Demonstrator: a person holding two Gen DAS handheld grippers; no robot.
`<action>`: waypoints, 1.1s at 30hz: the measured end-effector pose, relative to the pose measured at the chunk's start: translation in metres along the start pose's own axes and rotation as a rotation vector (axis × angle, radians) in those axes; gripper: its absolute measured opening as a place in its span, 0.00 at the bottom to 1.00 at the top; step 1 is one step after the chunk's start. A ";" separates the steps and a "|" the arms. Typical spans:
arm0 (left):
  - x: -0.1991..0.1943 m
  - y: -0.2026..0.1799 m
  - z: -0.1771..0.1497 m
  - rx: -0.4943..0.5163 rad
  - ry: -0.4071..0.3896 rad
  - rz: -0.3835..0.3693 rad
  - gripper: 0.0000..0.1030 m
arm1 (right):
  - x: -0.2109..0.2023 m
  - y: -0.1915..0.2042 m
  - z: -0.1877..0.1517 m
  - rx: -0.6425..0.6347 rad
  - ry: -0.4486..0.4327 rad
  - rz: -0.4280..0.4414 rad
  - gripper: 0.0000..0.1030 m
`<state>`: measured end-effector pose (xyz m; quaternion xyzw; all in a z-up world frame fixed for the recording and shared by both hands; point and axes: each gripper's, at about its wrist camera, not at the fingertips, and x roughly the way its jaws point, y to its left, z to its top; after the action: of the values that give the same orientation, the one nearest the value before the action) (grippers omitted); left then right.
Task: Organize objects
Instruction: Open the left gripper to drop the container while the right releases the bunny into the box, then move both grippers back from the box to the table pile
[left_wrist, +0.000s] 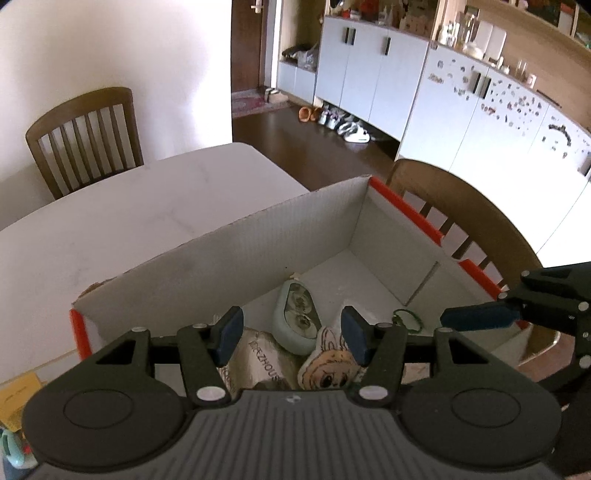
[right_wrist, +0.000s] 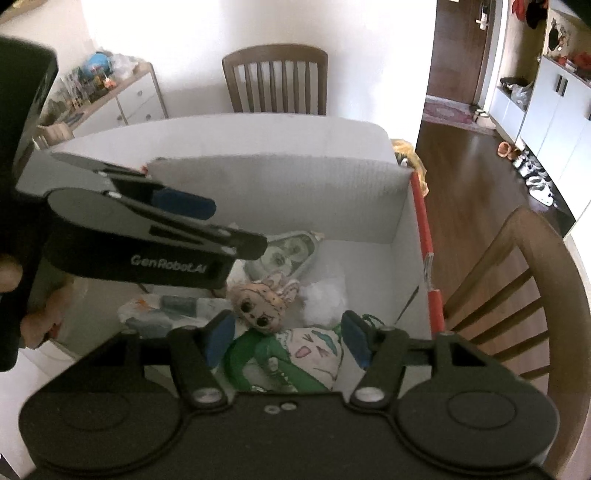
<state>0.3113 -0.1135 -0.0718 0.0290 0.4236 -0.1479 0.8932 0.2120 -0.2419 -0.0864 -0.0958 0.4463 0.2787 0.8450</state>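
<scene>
Left gripper (left_wrist: 291, 334): being held above the near end of the cardboard box (left_wrist: 258, 240); jaws spread apart, nothing being gripped between the blue pads (left_wrist: 229, 334).
Right gripper (right_wrist: 284, 345): being held over the same box from its orange-edged side; jaws spread apart, nothing being gripped.
Under the left gripper: a bunny-eared doll face (left_wrist: 325, 369) and a beige printed pouch (left_wrist: 262, 363) are being seen between the fingers, lying on the box floor; a pale green oval case (left_wrist: 297, 315) is lying just beyond them.
Under the right gripper: a green-and-white plush (right_wrist: 291, 360) is lying directly below the open fingers, touching the doll face (right_wrist: 264, 302); a white fluffy item (right_wrist: 325, 297) is lying just beside both.
Task objects: all being seen inside the box, crowded toward its near end; the far floor of the box is bare.
Obstructions: the left gripper's body (right_wrist: 147, 236) is crossing the right wrist view and hiding part of the box's left interior; a right finger (left_wrist: 480, 317) is reaching in over the orange rim (left_wrist: 406, 206).
Surroundings: the box is standing on a white table (left_wrist: 129, 206); wooden chairs (left_wrist: 85, 140) are standing at the far end and beside the orange rim; a yellow paper (left_wrist: 18, 397) is lying near the box corner.
</scene>
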 end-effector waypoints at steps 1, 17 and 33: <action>-0.004 0.001 -0.001 -0.003 -0.006 0.001 0.56 | -0.004 0.000 0.000 0.000 -0.006 0.001 0.61; -0.083 0.018 -0.032 -0.033 -0.124 0.000 0.56 | -0.054 0.025 -0.006 0.024 -0.126 -0.003 0.61; -0.158 0.061 -0.079 -0.078 -0.220 0.020 0.64 | -0.061 0.084 -0.013 0.039 -0.207 0.025 0.70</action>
<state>0.1759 -0.0034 -0.0058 -0.0180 0.3282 -0.1247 0.9362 0.1285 -0.2013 -0.0376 -0.0445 0.3633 0.2887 0.8847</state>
